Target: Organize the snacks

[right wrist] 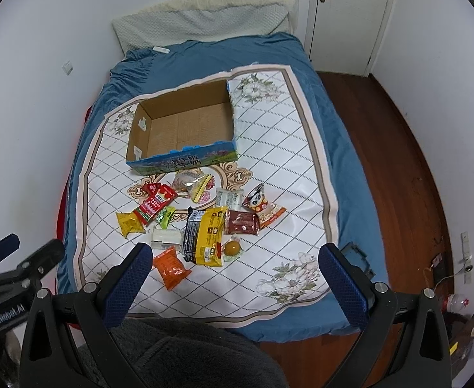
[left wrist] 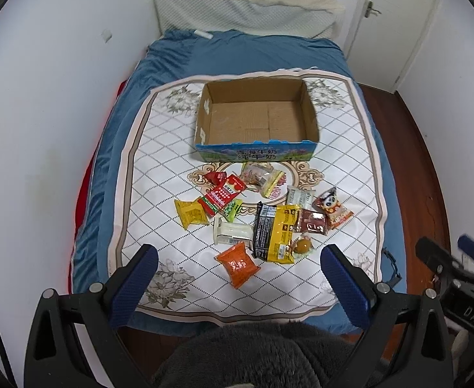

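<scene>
An open, empty cardboard box stands on a white patterned cloth on the bed. Several snack packets lie in a heap in front of it: an orange packet, a yellow-and-black packet, a red packet, a panda packet. My left gripper is open and empty, held above the near edge of the cloth. My right gripper is open and empty, level beside it.
The bed has a blue cover and a pillow at the wall. White walls run along the left. Wooden floor and a white door are on the right. A dark fuzzy garment fills the bottom.
</scene>
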`<state>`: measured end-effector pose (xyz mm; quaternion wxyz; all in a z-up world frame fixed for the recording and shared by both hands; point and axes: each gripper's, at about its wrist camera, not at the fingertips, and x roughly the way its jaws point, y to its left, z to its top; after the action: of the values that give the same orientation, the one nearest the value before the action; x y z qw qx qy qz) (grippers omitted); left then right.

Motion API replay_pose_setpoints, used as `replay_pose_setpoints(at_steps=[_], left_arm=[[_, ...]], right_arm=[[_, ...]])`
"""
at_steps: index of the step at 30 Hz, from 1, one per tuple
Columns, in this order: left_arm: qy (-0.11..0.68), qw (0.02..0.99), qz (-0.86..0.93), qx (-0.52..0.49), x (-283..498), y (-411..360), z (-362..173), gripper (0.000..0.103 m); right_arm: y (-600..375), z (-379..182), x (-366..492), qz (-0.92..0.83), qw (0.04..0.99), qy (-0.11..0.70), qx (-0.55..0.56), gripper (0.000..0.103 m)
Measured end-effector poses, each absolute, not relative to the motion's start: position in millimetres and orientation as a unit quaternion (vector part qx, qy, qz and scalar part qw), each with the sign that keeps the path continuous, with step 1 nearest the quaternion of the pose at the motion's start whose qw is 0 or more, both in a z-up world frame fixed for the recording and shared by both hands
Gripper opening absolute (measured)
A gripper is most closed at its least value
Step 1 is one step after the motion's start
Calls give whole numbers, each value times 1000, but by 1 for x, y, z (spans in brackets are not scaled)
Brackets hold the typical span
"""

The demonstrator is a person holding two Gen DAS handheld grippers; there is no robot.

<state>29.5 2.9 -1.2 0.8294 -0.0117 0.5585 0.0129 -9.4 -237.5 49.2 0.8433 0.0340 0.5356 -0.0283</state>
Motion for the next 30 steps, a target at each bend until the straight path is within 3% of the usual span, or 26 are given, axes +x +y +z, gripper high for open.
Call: replay_pose_setpoints(at_steps=[6, 17, 21, 27, 29, 30], left_arm=[[612, 789, 45, -22, 71, 21, -81, 103], [754, 642, 82, -113, 99, 55, -280, 103], [792, 582, 82, -162, 91, 48, -345, 103], [805, 545, 97, -213, 85, 42, -401, 102], [800, 547, 106, -223, 84, 44, -407, 94], [796, 553, 113, -220, 83, 46, -408, 78]], right_arm=[[-244, -28, 36, -25, 801, 594, 73, 103], [-229, -230, 110, -34, 700, 703, 124, 103], [-222, -271, 123, -38, 678, 724, 123, 103], [-219, -305, 132, -46, 659, 742, 116, 103], [-215, -316, 136, -43, 652, 748, 117, 103], [-212, -321, 138, -43, 648, 751, 117, 103]])
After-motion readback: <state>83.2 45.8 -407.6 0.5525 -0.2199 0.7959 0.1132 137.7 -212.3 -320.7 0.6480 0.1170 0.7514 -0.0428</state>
